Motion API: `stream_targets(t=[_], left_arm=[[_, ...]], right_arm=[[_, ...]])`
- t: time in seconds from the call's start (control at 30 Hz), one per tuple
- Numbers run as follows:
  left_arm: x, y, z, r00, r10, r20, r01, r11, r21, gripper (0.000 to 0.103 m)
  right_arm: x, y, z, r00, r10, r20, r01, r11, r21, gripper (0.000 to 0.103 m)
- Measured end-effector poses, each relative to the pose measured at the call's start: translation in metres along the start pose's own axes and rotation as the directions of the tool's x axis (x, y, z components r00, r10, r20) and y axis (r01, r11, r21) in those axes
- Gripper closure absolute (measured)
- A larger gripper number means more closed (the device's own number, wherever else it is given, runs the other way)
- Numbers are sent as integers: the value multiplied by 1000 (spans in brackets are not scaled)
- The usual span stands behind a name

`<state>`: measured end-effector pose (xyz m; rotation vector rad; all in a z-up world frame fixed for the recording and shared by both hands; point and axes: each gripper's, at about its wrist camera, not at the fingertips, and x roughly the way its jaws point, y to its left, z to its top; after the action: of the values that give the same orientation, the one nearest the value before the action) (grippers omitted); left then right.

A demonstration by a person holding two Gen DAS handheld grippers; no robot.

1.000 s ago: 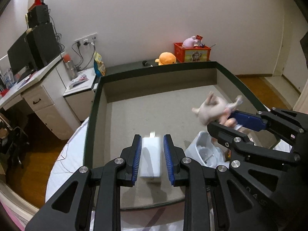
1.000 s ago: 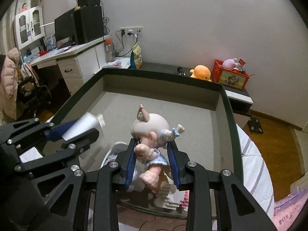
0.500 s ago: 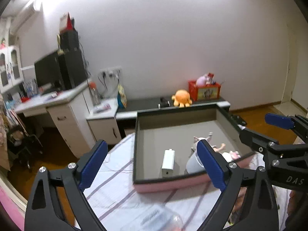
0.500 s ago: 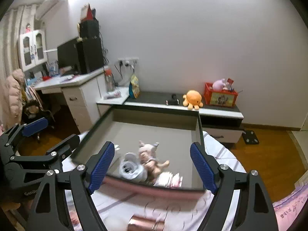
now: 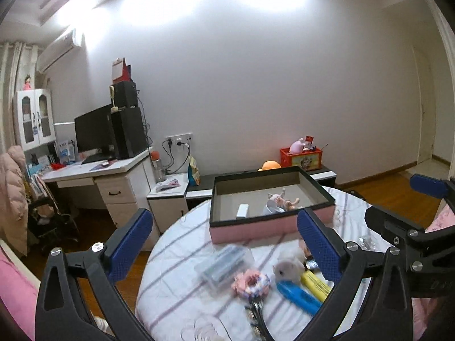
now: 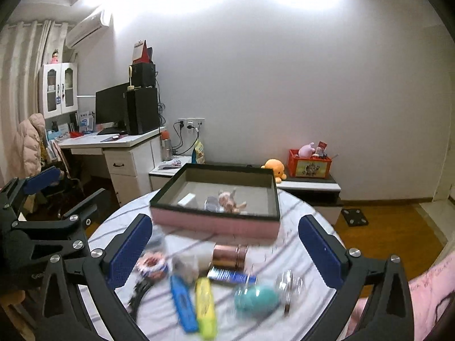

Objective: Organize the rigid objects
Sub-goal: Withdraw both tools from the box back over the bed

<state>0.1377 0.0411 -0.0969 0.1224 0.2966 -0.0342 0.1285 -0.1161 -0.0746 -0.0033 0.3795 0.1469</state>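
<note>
Your doll (image 5: 280, 199) lies pale in the pink-sided box (image 5: 264, 228) beside the white block (image 5: 242, 210); both grippers (image 5: 224, 244) (image 6: 224, 248) have just sprung wide, empty, above the cluttered striped cloth (image 5: 173, 258)

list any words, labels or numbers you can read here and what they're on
None can be read for certain.
Embossed letters on the right tool's black frame in the left wrist view: cut off and too dark.
Print on the clear plastic case: blurred.
Print on the yellow marker and blue marker: blurred.
Picture on the red box: no legible words.
</note>
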Motion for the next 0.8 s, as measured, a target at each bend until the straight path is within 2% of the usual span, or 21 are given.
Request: stream_targets(t=[0.17, 0.3, 0.43, 0.8], left_arm=[[-24, 5, -10, 1000, -9, 11, 10, 999, -44, 0], [-36, 2, -8, 999, -16, 31, 18, 999, -50, 0], [-43, 0, -8, 999, -15, 46, 17, 999, -50, 0], [-38, -3, -13, 999, -23, 37, 25, 999, -48, 0]], right_arm=[[-25, 3, -9, 1000, -12, 25, 12, 1000, 14, 0], [-43, 10, -13, 997, -50, 59, 51, 999, -11, 0], [-53, 10, -14, 996, -56, 75, 57, 998, -6, 0], [-51, 7, -22, 996, -60, 61, 60, 998, 6, 0]])
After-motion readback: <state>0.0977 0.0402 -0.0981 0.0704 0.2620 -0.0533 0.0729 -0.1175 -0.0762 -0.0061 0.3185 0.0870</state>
